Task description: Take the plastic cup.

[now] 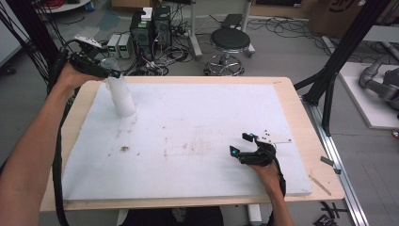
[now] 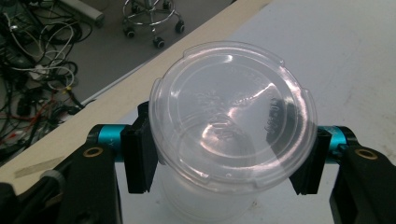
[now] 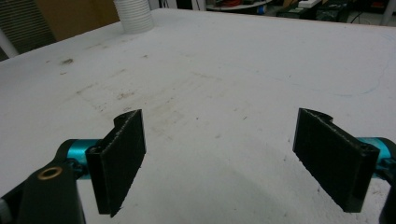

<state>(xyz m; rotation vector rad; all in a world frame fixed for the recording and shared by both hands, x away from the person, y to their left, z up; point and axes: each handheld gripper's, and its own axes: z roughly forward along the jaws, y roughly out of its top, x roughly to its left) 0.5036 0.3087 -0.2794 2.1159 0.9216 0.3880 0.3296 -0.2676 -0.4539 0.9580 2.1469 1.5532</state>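
Note:
A tall stack of white cups stands at the far left of the white board. At its top is a clear plastic cup with a round clear lid. My left gripper reaches in from the left and is shut on this clear cup just under the lid rim. Both pads press its sides. My right gripper rests low over the board's near right part, open, with bare board between its jaws. The white stack shows far off in the right gripper view.
The board covers most of a wooden table. A thin wooden stick lies near the table's right front corner. Beyond the far edge stand a stool, computer boxes and loose cables. A black frame leg rises at the right.

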